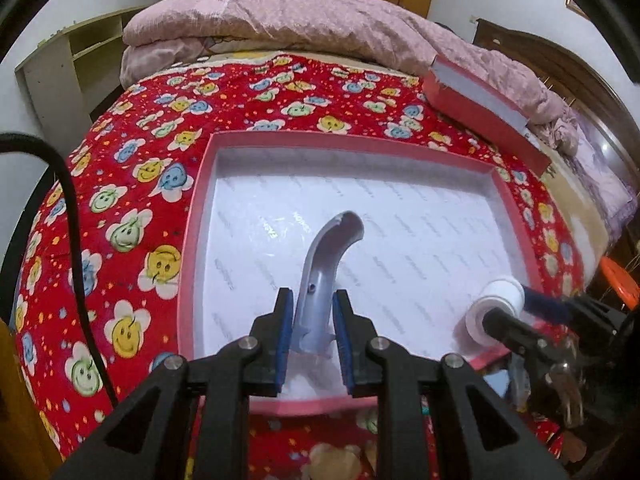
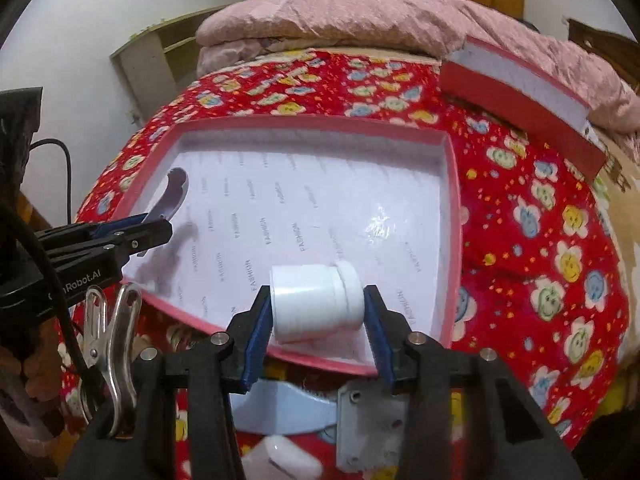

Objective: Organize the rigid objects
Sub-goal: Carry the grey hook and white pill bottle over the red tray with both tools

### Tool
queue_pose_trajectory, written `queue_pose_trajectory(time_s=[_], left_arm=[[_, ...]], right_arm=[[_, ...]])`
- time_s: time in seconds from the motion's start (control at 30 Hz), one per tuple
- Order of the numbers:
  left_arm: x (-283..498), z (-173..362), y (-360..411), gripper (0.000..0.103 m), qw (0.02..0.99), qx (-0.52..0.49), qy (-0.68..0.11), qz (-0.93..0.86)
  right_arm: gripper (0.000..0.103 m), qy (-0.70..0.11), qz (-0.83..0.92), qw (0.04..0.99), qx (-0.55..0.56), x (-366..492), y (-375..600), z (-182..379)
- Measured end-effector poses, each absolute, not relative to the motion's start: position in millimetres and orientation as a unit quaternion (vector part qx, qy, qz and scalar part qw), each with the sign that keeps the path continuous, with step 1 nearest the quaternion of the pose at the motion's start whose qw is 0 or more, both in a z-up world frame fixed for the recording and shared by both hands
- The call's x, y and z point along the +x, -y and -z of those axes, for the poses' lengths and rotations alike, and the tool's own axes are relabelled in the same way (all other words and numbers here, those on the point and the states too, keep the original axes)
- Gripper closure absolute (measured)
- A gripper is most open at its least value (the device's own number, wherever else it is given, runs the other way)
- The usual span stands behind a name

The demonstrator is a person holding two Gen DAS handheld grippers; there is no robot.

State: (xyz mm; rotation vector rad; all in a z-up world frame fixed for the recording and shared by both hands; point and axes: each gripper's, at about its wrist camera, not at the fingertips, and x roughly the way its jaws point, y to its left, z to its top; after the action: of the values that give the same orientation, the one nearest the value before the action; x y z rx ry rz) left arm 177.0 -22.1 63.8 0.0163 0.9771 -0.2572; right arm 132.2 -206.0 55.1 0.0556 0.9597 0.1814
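A shallow pink box [image 1: 200, 184] with a white lining lies on the red flowered bedspread; it also shows in the right wrist view [image 2: 452, 184]. My left gripper [image 1: 313, 340] is shut on a curved grey plastic piece [image 1: 326, 256], held over the box's near part; the piece also shows in the right wrist view [image 2: 174, 194]. My right gripper [image 2: 318, 312] is shut on a white round jar [image 2: 316, 302], held on its side over the box's near right edge. The jar also shows in the left wrist view [image 1: 498, 304].
The box's pink lid [image 1: 480, 112] leans against a pink quilt [image 1: 280, 20] at the back right. A metal clip [image 2: 114, 344], a pale blue tool [image 2: 288, 404], a grey metal plate [image 2: 372, 428] and a white case [image 2: 280, 460] lie on the bedspread near me. A shelf [image 1: 68, 64] stands at left.
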Motion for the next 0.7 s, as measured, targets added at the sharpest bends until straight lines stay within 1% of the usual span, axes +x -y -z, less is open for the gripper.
queue_pose_trajectory(time_s=[0.17, 0.33, 0.7], left_arm=[[184, -53, 22, 0.082, 0.871, 0.008, -0.475, 0.12], [183, -52, 24, 0.082, 0.878, 0.009, -0.466, 0.111], [181, -52, 28, 0.081, 0.88, 0.008, -0.463, 0.1]], right_arm=[[0.058, -0.451, -0.081, 0.889, 0.007, 137, 199, -54], [0.058, -0.449, -0.083, 0.89, -0.01, 138, 196, -53], [0.057, -0.456, -0.095, 0.885, -0.002, 136, 196, -41]])
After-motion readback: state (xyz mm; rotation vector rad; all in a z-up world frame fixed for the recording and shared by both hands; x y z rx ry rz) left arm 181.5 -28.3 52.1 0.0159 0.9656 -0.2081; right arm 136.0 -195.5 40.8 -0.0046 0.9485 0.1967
